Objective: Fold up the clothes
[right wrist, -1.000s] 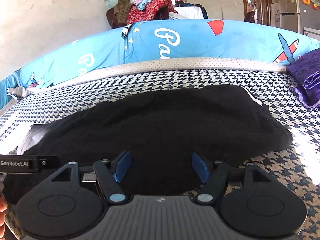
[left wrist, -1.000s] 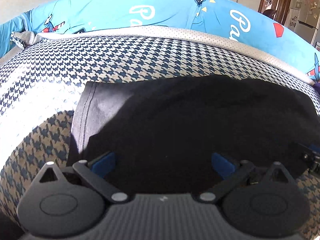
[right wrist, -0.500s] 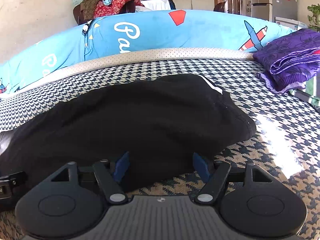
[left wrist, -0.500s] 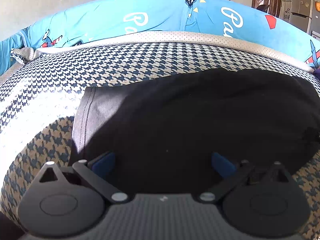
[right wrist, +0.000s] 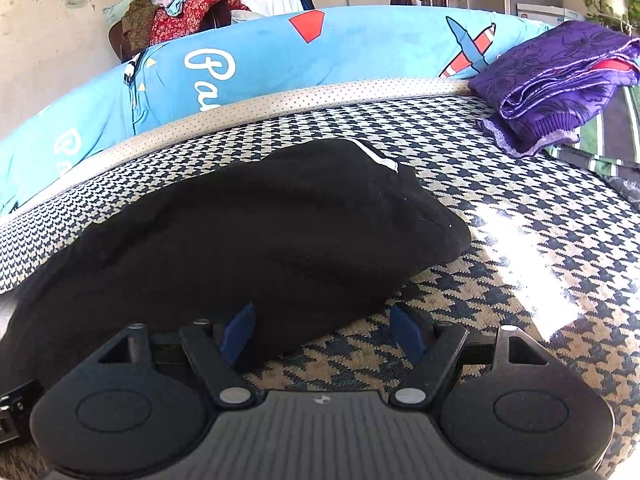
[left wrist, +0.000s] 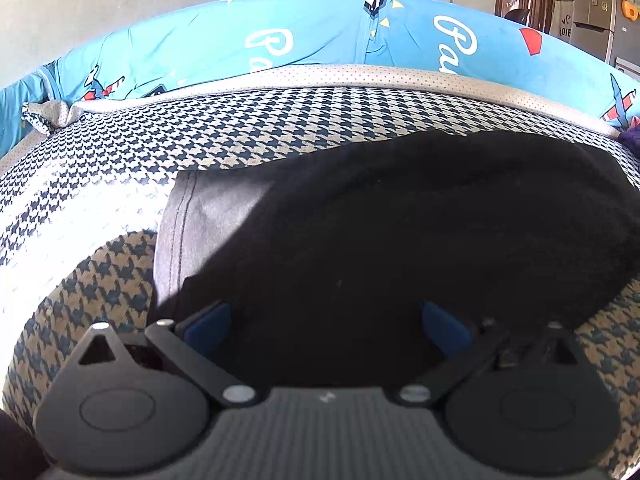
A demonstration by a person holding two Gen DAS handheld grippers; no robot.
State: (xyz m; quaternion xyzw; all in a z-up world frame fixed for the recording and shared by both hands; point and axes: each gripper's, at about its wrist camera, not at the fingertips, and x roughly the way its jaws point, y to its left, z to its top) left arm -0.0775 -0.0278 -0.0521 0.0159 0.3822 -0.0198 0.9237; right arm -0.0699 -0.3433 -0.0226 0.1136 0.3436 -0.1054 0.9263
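Note:
A black garment (left wrist: 400, 240) lies flat on the houndstooth cover (left wrist: 100, 240), its left hem catching sunlight. My left gripper (left wrist: 324, 320) is open over the garment's near edge, blue pads wide apart with black cloth between them and no pinch. In the right wrist view the same garment (right wrist: 260, 232) ends in a rounded right corner with a white stripe. My right gripper (right wrist: 322, 330) hovers at that near right edge with its jaws opening. The left pad lies against the cloth's edge, and the right pad is over bare cover.
A folded purple pile (right wrist: 560, 80) sits on a green striped cloth (right wrist: 600, 140) at the far right. A blue printed bolster (right wrist: 280, 52) runs along the back edge. Sunlit bare cover (right wrist: 540, 260) lies right of the garment. More clothes hang on a chair (right wrist: 180, 20) behind.
The right gripper has slid rightwards along the garment's near edge to its right corner, and its pads stand slightly wider. The purple pile has come into its view. The left gripper has barely shifted.

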